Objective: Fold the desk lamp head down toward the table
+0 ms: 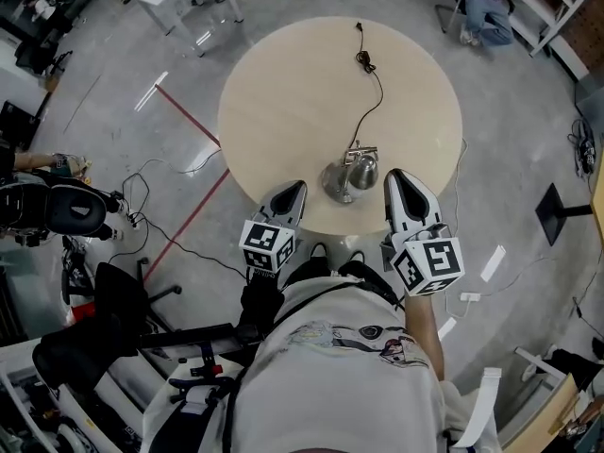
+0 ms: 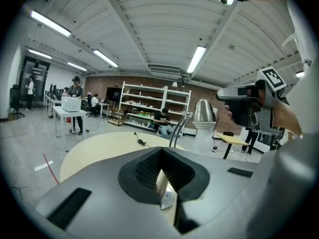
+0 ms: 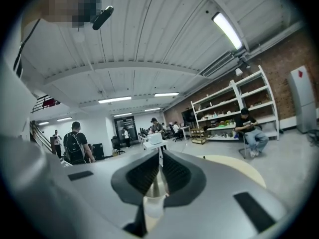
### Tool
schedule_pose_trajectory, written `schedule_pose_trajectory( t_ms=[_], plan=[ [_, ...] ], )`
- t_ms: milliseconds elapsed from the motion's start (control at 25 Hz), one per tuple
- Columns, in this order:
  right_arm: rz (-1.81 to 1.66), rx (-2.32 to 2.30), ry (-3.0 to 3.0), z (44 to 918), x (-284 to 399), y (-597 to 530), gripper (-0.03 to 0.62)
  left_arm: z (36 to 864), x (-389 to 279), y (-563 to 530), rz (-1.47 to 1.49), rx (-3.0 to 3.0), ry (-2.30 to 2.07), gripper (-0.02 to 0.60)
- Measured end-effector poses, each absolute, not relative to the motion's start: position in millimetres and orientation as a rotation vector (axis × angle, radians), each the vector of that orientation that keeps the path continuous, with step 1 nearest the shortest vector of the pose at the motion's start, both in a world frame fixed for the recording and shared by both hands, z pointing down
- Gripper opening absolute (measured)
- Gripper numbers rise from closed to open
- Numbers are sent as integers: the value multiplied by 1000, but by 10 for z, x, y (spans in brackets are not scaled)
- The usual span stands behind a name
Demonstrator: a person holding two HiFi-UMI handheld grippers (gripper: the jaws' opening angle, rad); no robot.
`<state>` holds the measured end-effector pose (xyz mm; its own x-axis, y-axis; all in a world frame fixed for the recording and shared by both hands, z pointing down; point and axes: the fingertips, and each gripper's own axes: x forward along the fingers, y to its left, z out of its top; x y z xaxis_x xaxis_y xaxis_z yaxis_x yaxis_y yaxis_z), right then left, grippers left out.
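A small chrome desk lamp (image 1: 347,174) stands near the close edge of the round pale table (image 1: 283,83). Its black cord (image 1: 370,111) runs away across the top. My left gripper (image 1: 296,187) is shut and empty, just left of the lamp base. My right gripper (image 1: 394,174) is shut and empty, just right of the lamp head. In the left gripper view the lamp head (image 2: 203,111) hangs from its curved arm (image 2: 178,129) ahead and to the right, beyond the closed left gripper (image 2: 161,151). The right gripper view shows the right gripper (image 3: 159,156) and the table (image 3: 239,166), not the lamp.
The cord ends in a plug (image 1: 360,28) at the table's far side. A red tape line (image 1: 189,121) crosses the floor on the left. Black chairs (image 1: 66,210) stand left of me, and a black stand base (image 1: 557,210) sits on the right. Someone sits by shelves (image 1: 486,8).
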<state>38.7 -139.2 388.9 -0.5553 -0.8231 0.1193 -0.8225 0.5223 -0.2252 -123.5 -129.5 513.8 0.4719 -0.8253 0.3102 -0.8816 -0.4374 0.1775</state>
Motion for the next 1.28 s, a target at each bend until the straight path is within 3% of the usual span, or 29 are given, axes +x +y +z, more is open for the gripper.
schedule_pose_trajectory(
  t_ms=[320,720,1280],
  plan=[
    [-405,-1404,2823,3853,138,-1534,56,5115,-1251,-1363,236,2390,-1471,2],
    [-404,-1348,2963,4021,-122,-1587,203,5143,-1304,-1382,224,2373,-1494,2],
    [-432,-1410,3056,4257,-172,-1549,213,5180,-1314,-1345,250,2371,-1471,2]
  ],
)
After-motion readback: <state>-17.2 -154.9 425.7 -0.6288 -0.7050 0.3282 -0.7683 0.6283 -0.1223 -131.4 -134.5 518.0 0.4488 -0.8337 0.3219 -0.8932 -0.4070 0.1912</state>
